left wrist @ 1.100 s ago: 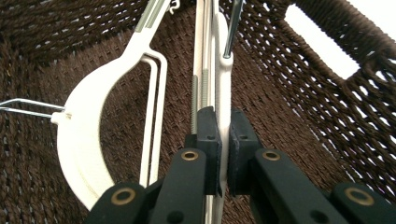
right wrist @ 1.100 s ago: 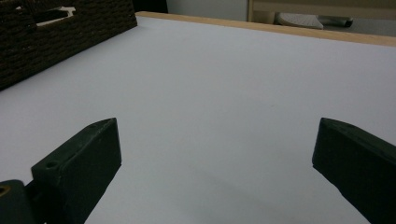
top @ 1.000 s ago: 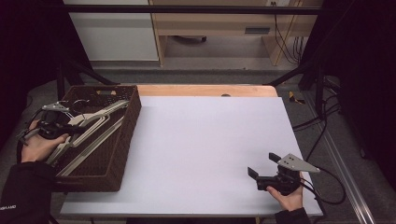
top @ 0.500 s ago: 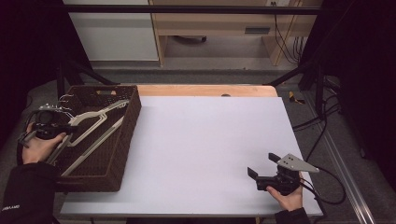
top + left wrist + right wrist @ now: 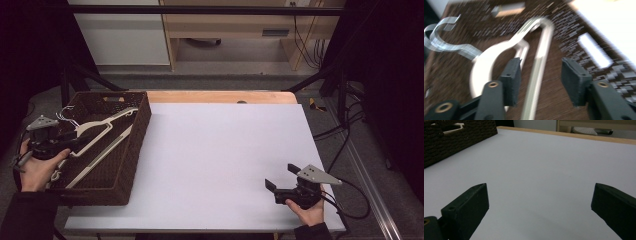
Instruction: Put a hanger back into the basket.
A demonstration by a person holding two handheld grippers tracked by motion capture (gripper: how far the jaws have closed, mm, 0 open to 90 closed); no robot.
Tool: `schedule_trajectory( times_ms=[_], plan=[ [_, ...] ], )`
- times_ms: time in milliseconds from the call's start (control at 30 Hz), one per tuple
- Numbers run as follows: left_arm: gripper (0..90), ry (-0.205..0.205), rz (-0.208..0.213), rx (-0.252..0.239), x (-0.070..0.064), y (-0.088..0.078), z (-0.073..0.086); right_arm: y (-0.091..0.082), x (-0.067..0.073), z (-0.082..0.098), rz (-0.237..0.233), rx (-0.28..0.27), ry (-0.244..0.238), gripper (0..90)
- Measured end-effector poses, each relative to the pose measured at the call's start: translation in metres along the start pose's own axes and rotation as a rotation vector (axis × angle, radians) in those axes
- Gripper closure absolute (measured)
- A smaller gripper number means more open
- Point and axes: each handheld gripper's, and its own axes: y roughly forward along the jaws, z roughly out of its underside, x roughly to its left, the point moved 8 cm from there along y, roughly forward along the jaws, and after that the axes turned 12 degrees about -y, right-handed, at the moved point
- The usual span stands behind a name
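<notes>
Cream-white hanger (image 5: 537,62) inside the dark wicker basket (image 5: 137,145), at the left end of the white table (image 5: 220,160). Left gripper (image 5: 540,75) over the basket, jaws just opening, now half apart; one straight bar of the hanger between the pads, nearer the left one, touching neither as far as the blurred left gripper view tells. Curved shoulder of the hanger left of the left pad, metal hook (image 5: 446,41) farther left. Right gripper (image 5: 282,181) near the table's right front corner, well apart from the basket, jaws spread wide, bare tabletop between them.
</notes>
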Motion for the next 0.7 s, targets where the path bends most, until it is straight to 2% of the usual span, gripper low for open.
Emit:
schedule_trajectory(
  times_ms=[100, 267, 367, 467, 533, 700],
  plan=[
    [36.5, 0.023, 0.059, -0.068, -0.024, -0.008, -0.005, -0.001, 0.000, 0.000, -0.001, -0.004, -0.003, 1.7],
    [22.3, 0.053, 0.192, -0.155, -0.070, -0.017, -0.007, -0.003, -0.001, -0.001, 0.006, -0.008, -0.003, 1.6],
    [13.8, 0.074, 0.242, -0.200, -0.097, -0.019, -0.004, -0.004, -0.002, -0.002, 0.008, -0.014, -0.004, 1.5],
    [9.2, 0.077, 0.308, -0.207, -0.124, -0.018, 0.005, -0.004, -0.002, -0.003, 0.008, -0.018, -0.003, 1.4],
    [8.4, 0.076, 0.330, -0.211, -0.137, -0.014, 0.011, -0.005, -0.002, -0.003, 0.005, -0.019, -0.006, 1.3],
    [5.8, 0.093, 0.343, -0.196, -0.162, 0.001, 0.031, -0.009, -0.004, -0.004, 0.014, -0.029, -0.005, 1.2]
  ],
)
